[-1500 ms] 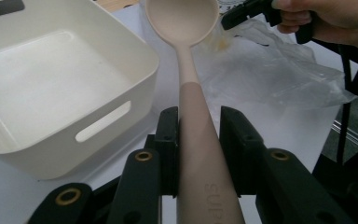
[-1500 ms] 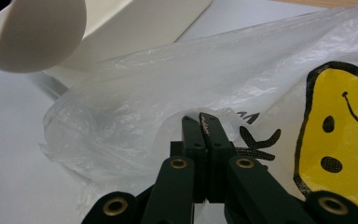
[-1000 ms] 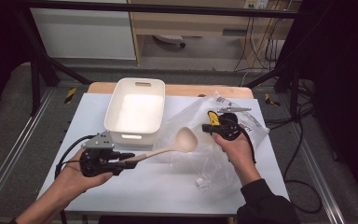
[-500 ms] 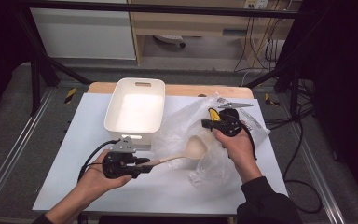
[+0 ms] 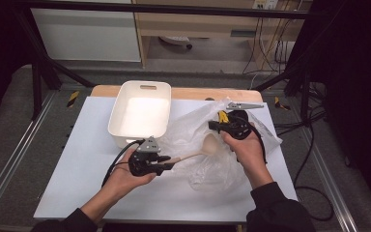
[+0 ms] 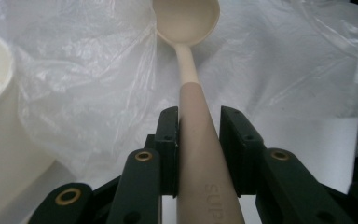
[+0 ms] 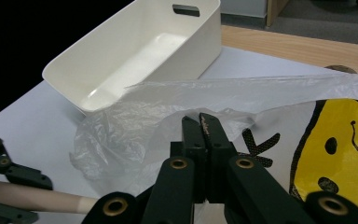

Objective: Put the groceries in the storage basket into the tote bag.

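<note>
From the high view: left gripper [image 5: 166,163] clamped on the handle of a beige spoon [image 5: 207,146], bowl end poking out ahead of the jaws into the clear plastic bag [image 5: 193,130], right gripper [image 5: 213,125] pinching the bag's edge just past that bowl, white bin [image 5: 140,113] off behind the left gripper. Left gripper view: handle squeezed between both pads [image 6: 168,140], bowl straight ahead over crinkly plastic. Right gripper view: jaws pressed together on a fold of bag film, bin beyond the tips, yellow smiley print [image 7: 335,149] right beside them.

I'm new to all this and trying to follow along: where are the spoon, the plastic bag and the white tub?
spoon [image 6: 186,18], left gripper view, on its bowl.
plastic bag [image 5: 188,128], high view, on its crinkled clear film.
white tub [image 7: 121,39], right gripper view, on its long side wall.
</note>
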The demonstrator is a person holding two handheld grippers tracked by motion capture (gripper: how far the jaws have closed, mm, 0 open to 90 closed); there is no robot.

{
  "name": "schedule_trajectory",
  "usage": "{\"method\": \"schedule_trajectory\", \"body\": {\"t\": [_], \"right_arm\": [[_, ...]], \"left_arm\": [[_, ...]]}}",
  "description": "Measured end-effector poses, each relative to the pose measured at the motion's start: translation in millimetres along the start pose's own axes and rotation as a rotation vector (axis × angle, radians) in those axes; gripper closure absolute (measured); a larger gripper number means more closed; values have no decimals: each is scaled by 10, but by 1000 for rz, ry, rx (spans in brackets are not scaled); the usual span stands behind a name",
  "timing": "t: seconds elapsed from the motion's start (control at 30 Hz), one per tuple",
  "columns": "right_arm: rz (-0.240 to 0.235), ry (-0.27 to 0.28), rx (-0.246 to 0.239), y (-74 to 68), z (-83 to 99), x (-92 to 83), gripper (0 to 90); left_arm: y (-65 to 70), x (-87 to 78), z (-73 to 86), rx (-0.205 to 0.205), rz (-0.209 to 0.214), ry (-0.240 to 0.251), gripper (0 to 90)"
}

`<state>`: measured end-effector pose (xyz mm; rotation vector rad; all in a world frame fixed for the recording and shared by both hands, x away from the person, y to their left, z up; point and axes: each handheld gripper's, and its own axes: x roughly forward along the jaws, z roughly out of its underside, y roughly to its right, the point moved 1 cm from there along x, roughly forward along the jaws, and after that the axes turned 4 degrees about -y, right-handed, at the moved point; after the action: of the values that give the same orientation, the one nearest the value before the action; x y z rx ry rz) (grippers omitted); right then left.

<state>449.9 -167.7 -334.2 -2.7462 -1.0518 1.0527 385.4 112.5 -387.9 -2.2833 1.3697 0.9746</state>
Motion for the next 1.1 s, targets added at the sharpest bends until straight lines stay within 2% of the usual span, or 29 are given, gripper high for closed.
{"method": "schedule_trajectory", "body": {"t": [0.07,0.3,0.47,0.6,0.87,1.03,1.1], "right_arm": [[-8,8,-2,-11,2,-6,900],[-18,19,-5,-43,3,5,900],[-21,17,-13,-54,3,16,900],[-21,16,-13,-48,-1,21,900],[-13,5,-20,-29,11,59,900],[-12,2,-28,-25,4,92,900],[-15,-1,-25,-25,2,99,900]], "left_arm": [[-3,65,-45,8,-8,1,688],[-46,294,-163,-32,-8,53,688],[-42,452,-200,-22,-21,39,688],[-36,550,-213,-32,-21,40,689],[-26,632,-266,-39,-9,59,689],[11,639,-339,-17,-17,60,689],[9,656,-370,-22,-16,66,689]]}}
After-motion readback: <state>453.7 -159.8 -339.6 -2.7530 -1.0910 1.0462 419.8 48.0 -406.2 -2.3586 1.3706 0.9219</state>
